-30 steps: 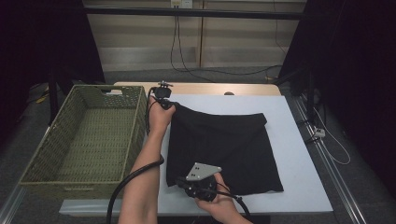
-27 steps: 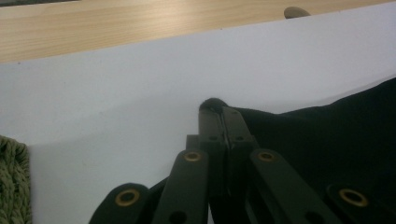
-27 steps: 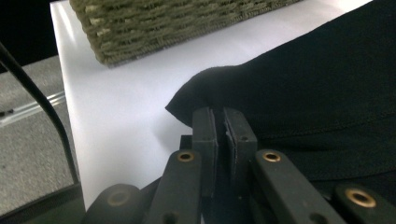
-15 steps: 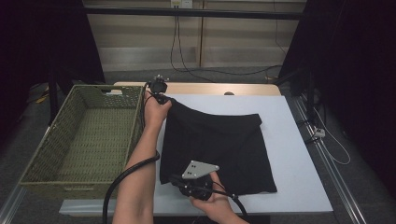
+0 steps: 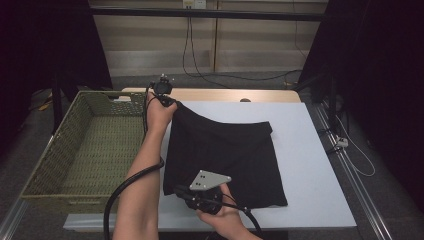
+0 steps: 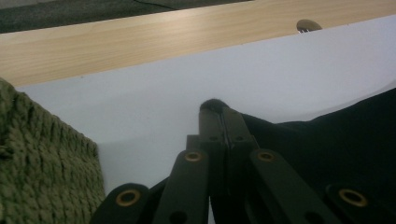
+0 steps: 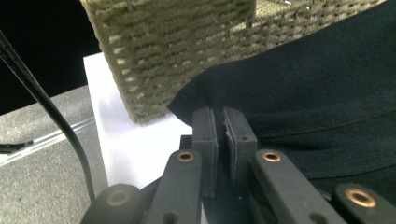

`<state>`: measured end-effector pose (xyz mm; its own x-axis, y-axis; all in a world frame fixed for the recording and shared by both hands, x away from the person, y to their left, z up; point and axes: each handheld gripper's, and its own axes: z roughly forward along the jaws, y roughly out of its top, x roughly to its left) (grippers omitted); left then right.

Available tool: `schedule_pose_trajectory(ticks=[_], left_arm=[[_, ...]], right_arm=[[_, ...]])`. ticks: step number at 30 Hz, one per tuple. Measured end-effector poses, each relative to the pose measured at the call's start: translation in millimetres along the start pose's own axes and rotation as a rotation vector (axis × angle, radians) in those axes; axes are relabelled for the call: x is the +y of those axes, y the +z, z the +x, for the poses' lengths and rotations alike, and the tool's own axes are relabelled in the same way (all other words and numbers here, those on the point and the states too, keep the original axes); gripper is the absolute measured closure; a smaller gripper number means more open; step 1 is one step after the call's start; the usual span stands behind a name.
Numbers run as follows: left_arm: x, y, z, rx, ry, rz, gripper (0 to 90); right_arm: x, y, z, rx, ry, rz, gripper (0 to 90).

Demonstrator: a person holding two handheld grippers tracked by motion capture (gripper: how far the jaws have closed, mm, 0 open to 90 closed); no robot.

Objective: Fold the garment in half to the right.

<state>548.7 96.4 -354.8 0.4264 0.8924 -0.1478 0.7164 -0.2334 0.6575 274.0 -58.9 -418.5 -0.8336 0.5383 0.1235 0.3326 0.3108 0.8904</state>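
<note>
Two corners of the black garment point(image 5: 225, 160) are pinched. Going left to right: the woven basket point(image 5: 75, 150) stands empty at the table's left edge; your left gripper point(image 6: 215, 109) is clamped on the far corner, your right gripper point(image 7: 219, 122) on the near corner. The cloth lies folded on the white table point(image 5: 310, 165) beside the basket. Judged: grasp done, transfer into the basket remains

Cloth point(image 5: 225, 155): black, matt, soft fabric, showing stitched hems. Basket point(image 5: 85, 145): olive, coarse woven fibre, looking rough. Table point(image 5: 310, 165): lying smooth, matt white, with a bare wood strip point(image 5: 220, 94).
</note>
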Motion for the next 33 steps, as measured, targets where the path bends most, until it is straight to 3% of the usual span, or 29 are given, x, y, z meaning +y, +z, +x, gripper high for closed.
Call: schedule_pose_trajectory(ticks=[5,13,20,27,33], left_arm=[[8.4,-9.4,2.0,0.005,0.02,0.012,88.9],[13.6,-20.1,9.0,0.003,0.018,0.013,89.0],[15.9,-30.8,17.7,0.01,0.009,0.018,88.9],[17.5,-37.5,24.3,0.015,-0.009,0.025,89.0],[21.9,-43.4,27.2,0.024,0.002,0.035,88.9]], right_arm=[[9.7,-0.4,5.0,-0.006,-0.019,-0.027,84.7],[15.5,-0.6,6.9,0.012,-0.004,-0.053,84.7],[23.8,0.8,9.2,0.026,-0.02,-0.091,84.7],[30.8,5.1,14.3,0.04,-0.026,-0.1,84.7],[34.5,5.7,14.7,0.049,-0.023,-0.104,84.7]])
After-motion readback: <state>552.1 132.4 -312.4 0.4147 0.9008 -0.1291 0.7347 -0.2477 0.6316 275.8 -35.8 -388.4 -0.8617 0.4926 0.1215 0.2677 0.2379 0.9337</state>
